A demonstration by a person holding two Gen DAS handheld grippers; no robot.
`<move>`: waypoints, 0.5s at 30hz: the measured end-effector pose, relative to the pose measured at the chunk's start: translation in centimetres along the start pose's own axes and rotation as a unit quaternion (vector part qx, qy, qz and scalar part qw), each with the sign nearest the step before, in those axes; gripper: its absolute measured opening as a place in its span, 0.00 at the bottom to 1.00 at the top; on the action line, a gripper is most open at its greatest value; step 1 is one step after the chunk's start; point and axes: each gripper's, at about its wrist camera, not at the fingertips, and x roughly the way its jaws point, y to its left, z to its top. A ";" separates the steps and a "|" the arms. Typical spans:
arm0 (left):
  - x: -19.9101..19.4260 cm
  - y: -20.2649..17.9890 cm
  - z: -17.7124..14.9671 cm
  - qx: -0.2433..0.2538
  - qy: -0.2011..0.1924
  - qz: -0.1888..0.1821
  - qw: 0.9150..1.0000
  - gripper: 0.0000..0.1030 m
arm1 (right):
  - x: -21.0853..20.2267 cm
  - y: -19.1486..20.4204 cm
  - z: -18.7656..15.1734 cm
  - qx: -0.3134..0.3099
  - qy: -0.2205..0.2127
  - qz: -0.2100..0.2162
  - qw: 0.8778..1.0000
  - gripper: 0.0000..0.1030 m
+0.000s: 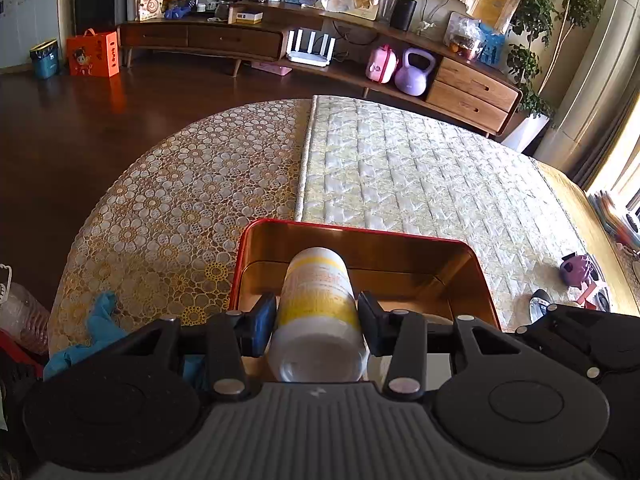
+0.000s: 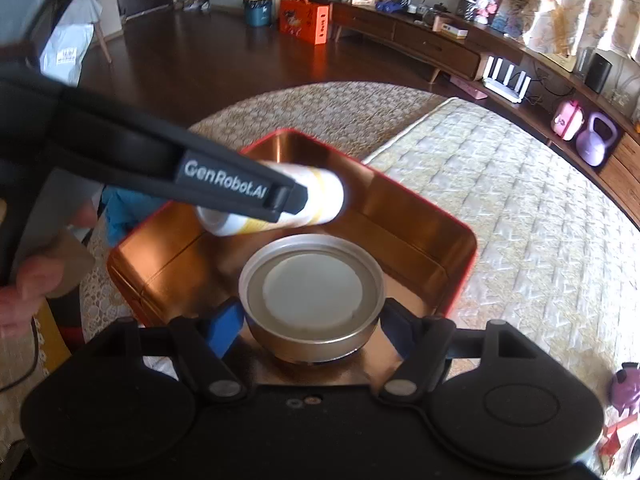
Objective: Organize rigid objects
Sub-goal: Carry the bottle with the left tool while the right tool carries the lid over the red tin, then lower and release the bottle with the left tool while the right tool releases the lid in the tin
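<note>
My left gripper (image 1: 317,320) is shut on a white and yellow bottle (image 1: 318,304), held lying along the fingers above the near side of a red tin box (image 1: 476,256) with a copper inside. In the right wrist view the same bottle (image 2: 320,200) hangs over the box (image 2: 460,256), with the left gripper's finger (image 2: 240,192) across it. My right gripper (image 2: 312,328) is shut on a round gold tin with a white centre (image 2: 312,292), held over the box's near part.
The box sits on a round table with a lace cloth (image 1: 172,208) and a quilted mat (image 1: 420,176). A blue cloth (image 1: 92,332) lies at the left. A purple toy (image 1: 576,270) sits at the right. A wooden sideboard (image 1: 472,88) stands beyond.
</note>
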 end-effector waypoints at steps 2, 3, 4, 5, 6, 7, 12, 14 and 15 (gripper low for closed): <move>0.5 0.1 -0.1 -0.002 0.007 0.001 1.000 0.42 | 0.4 -0.1 0.0 0.005 0.007 0.002 1.000 0.72; 0.8 0.2 -0.1 -0.003 0.012 0.003 1.000 0.42 | 0.7 -0.1 0.0 0.008 0.011 0.005 1.000 0.72; 0.9 0.2 -0.2 -0.003 0.016 0.005 1.000 0.42 | 0.8 -0.1 0.1 0.010 0.013 0.006 1.000 0.72; 1.1 0.3 -0.3 -0.004 0.019 0.006 1.000 0.42 | 1.0 -0.1 0.0 0.011 0.015 0.006 1.000 0.72; 1.3 0.3 -0.4 -0.006 0.021 0.005 1.000 0.42 | 1.1 0.0 0.0 0.009 0.017 0.006 1.000 0.72; 1.4 0.4 -0.4 -0.008 0.023 0.004 1.000 0.42 | 1.2 0.1 -0.1 0.007 0.018 0.006 1.000 0.72; 1.9 0.4 -0.7 -0.008 0.029 0.005 1.000 0.42 | 1.7 -0.2 -0.1 0.017 0.022 0.005 1.000 0.72; 1.9 0.3 -0.8 -0.003 0.030 0.008 1.000 0.42 | 1.7 0.0 -0.2 0.014 0.022 0.002 1.000 0.73; 1.9 0.2 -0.8 -0.002 0.031 0.008 0.999 0.42 | 1.8 0.0 -0.2 0.012 0.023 0.003 1.000 0.73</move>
